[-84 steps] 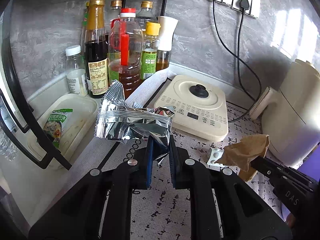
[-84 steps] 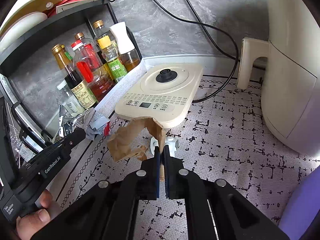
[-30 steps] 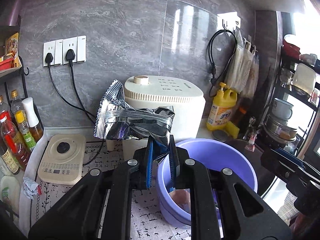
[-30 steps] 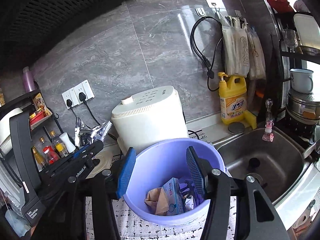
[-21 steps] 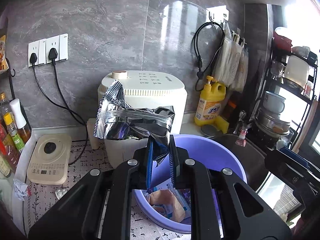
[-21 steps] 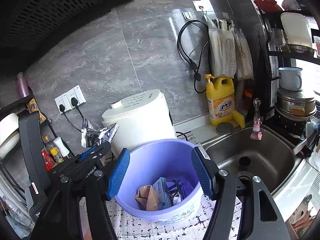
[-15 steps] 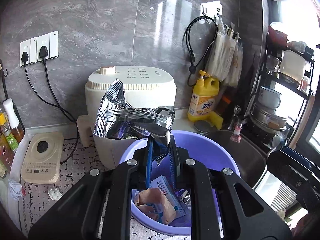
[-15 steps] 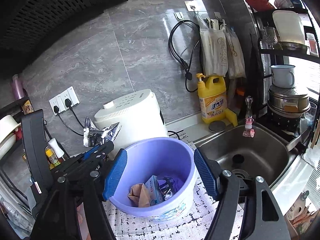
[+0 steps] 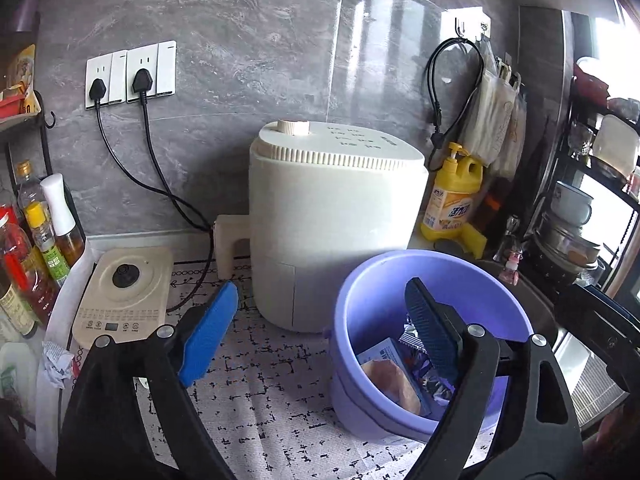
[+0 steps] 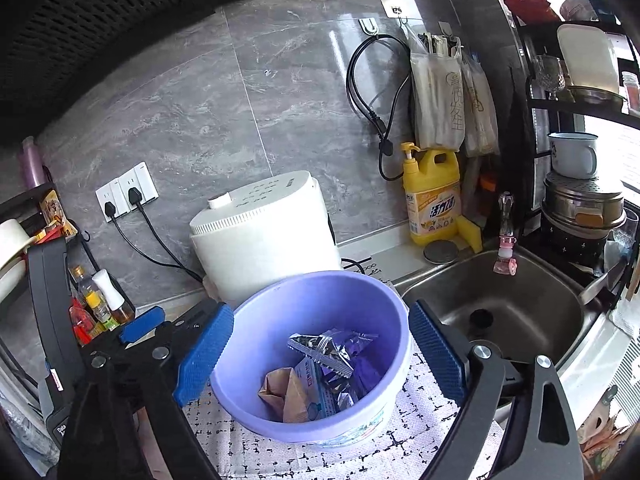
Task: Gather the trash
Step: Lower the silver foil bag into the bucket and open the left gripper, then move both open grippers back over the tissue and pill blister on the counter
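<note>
A purple bucket (image 10: 360, 428) stands on the patterned mat, just ahead of both grippers. Inside lie a crumpled silver foil wrapper (image 10: 328, 348), a brown paper scrap (image 10: 284, 396) and a blue-and-white packet (image 10: 312, 384). My right gripper (image 10: 320, 312) hovers over the bucket's near rim, jaws opening wide, nothing held. My left gripper (image 9: 320, 292) is also opening, with nothing between its blue pads. Its right finger reaches over the bucket (image 9: 352, 400) and partly hides the foil wrapper (image 9: 424, 376). In the right wrist view one left pad (image 10: 142, 326) shows left of the bucket.
A cream air fryer (image 9: 336, 220) stands right behind the bucket. Left of it are a cream induction cooker (image 9: 120, 292), sauce bottles (image 9: 40, 232) and a crumpled wrapper (image 9: 54, 364). A steel sink (image 10: 500, 312) and yellow detergent bottle (image 10: 432, 200) lie to the right.
My left gripper opened and let go of the foil wrapper, which now lies in the bucket. My right jaws spread wider. Both grippers drew slightly back from the bucket.
</note>
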{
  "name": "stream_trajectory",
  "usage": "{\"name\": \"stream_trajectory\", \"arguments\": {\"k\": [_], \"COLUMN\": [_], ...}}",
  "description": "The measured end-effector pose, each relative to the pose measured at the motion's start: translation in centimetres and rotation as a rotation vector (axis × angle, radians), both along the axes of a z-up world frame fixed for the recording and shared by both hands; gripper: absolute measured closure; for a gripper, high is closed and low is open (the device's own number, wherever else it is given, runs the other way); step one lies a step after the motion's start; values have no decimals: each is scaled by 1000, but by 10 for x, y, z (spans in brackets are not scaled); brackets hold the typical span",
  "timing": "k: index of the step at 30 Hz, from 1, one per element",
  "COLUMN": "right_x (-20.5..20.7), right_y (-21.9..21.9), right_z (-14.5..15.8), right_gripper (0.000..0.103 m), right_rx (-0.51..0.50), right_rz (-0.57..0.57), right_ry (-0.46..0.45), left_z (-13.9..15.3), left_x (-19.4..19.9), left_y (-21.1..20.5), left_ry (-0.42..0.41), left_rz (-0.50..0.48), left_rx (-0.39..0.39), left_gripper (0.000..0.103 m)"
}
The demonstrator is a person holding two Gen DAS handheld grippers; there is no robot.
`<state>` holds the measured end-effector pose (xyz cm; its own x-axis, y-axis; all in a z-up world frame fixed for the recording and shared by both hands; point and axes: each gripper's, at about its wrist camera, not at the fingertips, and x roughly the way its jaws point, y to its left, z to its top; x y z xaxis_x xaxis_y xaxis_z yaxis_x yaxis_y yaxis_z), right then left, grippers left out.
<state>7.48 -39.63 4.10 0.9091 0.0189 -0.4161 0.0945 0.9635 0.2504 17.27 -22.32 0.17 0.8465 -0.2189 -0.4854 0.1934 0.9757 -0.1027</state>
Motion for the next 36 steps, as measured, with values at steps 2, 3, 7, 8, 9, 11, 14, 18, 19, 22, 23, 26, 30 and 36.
{"name": "stream_trajectory", "arguments": {"k": [2,3,7,8,9,11,14,18,19,22,23,26,30,36], "right_x": [6,9,20,23,26,30,36,44,45,51,52,57,64,76], "right_y": [12,19,45,52,60,75,98,124,129,145,150,162,176,196], "right_z": [0,-1,-2,-3,-3,-2,-3,-7,-8,-11,-13,-17,-28,-49], "right_gripper": [16,16,16,16,16,16,16,16,16,15,14,12,12,12], "right_rx": [5,3,-1,-1,-3,-13,-15,-12,-12,-21,-24,-23,-26,-40], "right_rz": [44,63,140,160,179,215,280,346,359,393,401,432,473,555], "right_ry": [0,-1,1,0,-2,-9,-9,-1,1,10,13,26,53,95], "left_z": [0,0,-1,-2,-2,-3,-6,-10,-11,-16,-18,-23,-32,-54], "left_x": [-1,-2,-4,-5,-6,-8,-13,-18,-20,-23,-24,-27,-29,-31], "left_y": [15,23,55,64,72,89,113,140,146,162,166,177,193,210], "left_ry": [-4,-3,7,8,10,15,26,43,47,60,64,72,90,115], "left_rz": [38,57,135,156,176,217,280,358,375,418,431,466,514,586], "left_rx": [7,10,17,20,22,23,25,31,32,36,37,45,40,50], "left_gripper": [13,13,11,10,10,10,10,9,9,9,9,9,9,10]}}
